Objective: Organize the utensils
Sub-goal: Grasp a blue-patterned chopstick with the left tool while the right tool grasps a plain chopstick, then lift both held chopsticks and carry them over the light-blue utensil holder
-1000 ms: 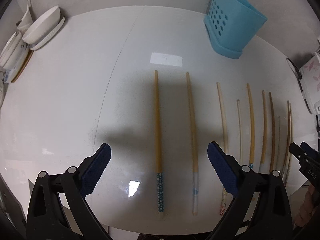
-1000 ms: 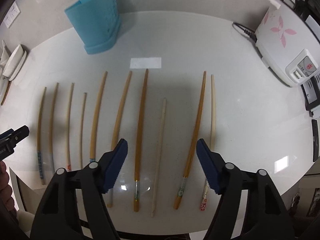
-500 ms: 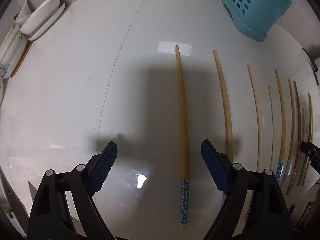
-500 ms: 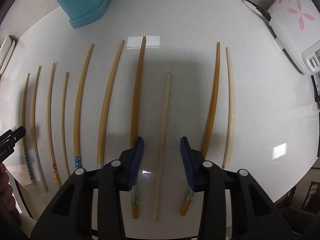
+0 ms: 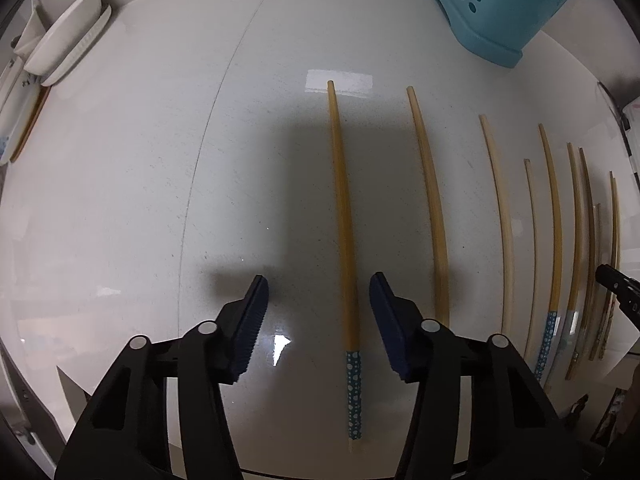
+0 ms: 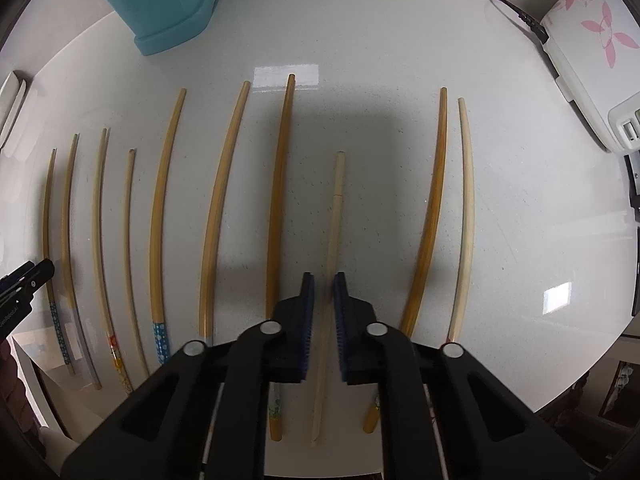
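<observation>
Several chopsticks lie side by side on the white table (image 5: 120, 208). My left gripper (image 5: 319, 292) is open, its pads either side of a yellow chopstick with a blue dotted end (image 5: 344, 216), not touching it. My right gripper (image 6: 322, 292) has closed narrowly around a pale wooden chopstick (image 6: 334, 216); the blue pads (image 6: 306, 320) stand right beside it with thin gaps. The blue perforated utensil holder (image 5: 496, 4) stands at the back, and shows in the right wrist view (image 6: 160, 0) too.
White dishes (image 5: 60, 56) are stacked at the far left. A white rice cooker with pink flowers (image 6: 592, 52) and its black cord (image 6: 520, 20) sit at the far right. The table's front edge is just below both grippers.
Both grippers moved down and forward over the chopsticks. The left jaws narrowed around the blue-dotted chopstick. The right jaws closed almost fully around the pale chopstick.
</observation>
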`<state>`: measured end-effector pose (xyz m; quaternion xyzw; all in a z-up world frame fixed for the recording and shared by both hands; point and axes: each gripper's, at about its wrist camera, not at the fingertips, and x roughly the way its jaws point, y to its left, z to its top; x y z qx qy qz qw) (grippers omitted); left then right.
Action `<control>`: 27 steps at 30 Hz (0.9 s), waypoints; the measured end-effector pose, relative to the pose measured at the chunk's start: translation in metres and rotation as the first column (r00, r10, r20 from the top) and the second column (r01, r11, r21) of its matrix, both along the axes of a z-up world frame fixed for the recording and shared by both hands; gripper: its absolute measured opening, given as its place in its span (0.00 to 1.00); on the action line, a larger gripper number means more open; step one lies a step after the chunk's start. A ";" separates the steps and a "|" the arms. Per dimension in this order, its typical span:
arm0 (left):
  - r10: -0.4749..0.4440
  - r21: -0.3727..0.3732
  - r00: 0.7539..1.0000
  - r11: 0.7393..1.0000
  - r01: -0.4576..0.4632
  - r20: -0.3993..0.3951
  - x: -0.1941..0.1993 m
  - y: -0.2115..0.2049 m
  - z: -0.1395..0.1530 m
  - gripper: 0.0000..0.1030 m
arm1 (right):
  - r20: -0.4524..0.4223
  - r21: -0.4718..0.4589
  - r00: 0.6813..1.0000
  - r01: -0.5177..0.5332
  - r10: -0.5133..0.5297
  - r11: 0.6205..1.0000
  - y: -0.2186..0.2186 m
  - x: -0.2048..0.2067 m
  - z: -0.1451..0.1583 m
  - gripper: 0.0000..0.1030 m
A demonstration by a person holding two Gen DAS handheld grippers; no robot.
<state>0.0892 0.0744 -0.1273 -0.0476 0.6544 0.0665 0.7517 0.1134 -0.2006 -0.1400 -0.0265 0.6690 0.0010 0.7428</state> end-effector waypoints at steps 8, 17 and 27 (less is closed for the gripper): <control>-0.001 0.011 1.000 1.000 0.001 -0.016 0.008 -0.017 0.012 0.07 | 0.009 0.003 1.000 0.008 -0.008 1.000 -0.005 0.006 -0.002 0.03; 0.012 -0.023 1.000 1.000 -0.011 0.026 0.008 -0.015 0.017 0.07 | 0.038 0.016 0.999 0.011 -0.012 1.000 -0.017 0.004 0.003 0.03; 0.003 -0.031 0.994 1.000 0.000 0.110 -0.002 -0.035 0.048 0.07 | 0.108 0.055 0.994 0.016 -0.022 0.998 -0.024 -0.002 0.027 0.03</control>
